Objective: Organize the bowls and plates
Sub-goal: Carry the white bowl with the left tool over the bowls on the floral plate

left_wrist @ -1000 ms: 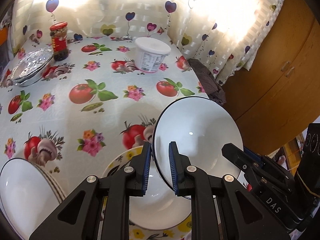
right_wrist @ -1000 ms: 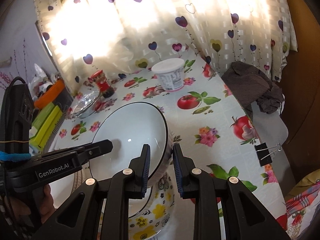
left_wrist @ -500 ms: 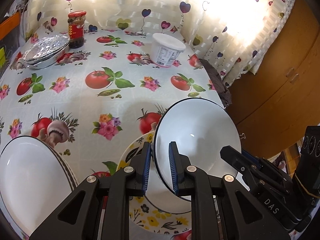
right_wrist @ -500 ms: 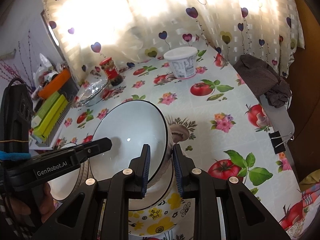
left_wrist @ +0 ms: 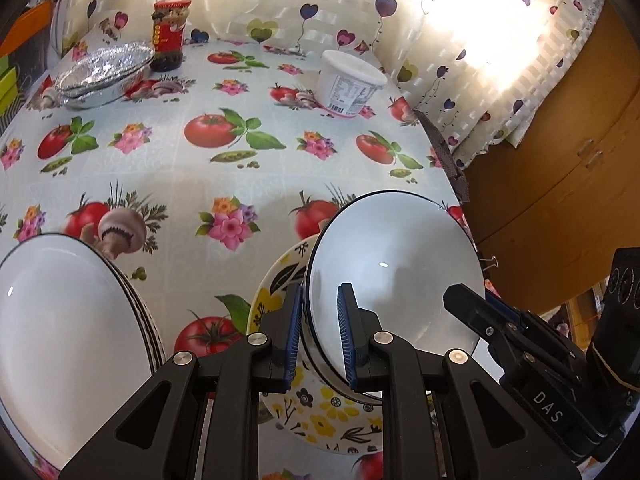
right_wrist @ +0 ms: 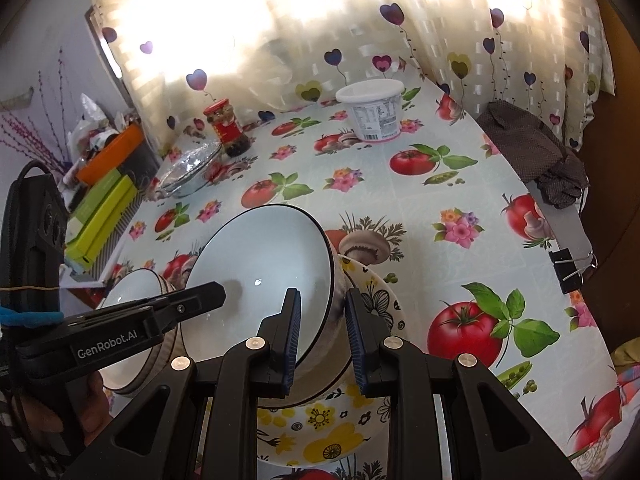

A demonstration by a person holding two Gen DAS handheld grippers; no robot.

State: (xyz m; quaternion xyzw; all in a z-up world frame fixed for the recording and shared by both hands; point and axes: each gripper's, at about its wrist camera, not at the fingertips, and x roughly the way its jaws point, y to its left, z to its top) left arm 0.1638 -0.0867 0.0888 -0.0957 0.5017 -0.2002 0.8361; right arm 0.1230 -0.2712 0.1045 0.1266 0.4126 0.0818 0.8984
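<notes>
now the white bowl (left_wrist: pixel 394 264) sits lower, over the flowered plate (left_wrist: pixel 320 412).

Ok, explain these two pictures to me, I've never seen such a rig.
A person holds two hand-held grippers, each with a camera looking along its fingers. One picture is from the left gripper, one from the right gripper. Both are clamped on opposite rims of one white bowl, held tilted over a flowered plate. On the tomato-print tablecloth also stand stacked white bowls, a foil-covered dish, a jar and a white tub.
</notes>
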